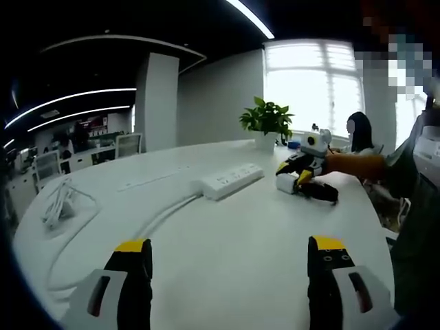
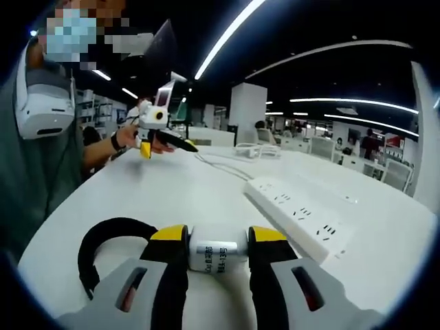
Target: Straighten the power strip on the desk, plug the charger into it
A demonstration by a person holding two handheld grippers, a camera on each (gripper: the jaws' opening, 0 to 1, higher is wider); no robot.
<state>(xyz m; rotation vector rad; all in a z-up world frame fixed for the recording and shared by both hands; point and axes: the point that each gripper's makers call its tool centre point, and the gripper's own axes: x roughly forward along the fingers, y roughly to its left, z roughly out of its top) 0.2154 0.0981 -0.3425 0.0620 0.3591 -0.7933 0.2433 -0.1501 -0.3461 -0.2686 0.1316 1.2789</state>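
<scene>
My left tool [image 1: 229, 265] shows black jaws tipped yellow on pale grey bodies; my right tool [image 2: 218, 256] matches, black cable looping beside it.

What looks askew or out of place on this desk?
The power strip lies at a slant on the desk, not squared to its edge. The charger is unplugged, clamped in the right gripper.

one power strip [image 1: 232, 180] on table [image 1: 227, 261]. one charger [image 2: 217, 256]. one black cable [image 2: 103, 242] looped by charger. one white cable bundle [image 1: 60, 203]. one potted plant [image 1: 267, 122]. two grippers: left gripper [image 1: 230, 269], right gripper [image 2: 218, 260].
</scene>
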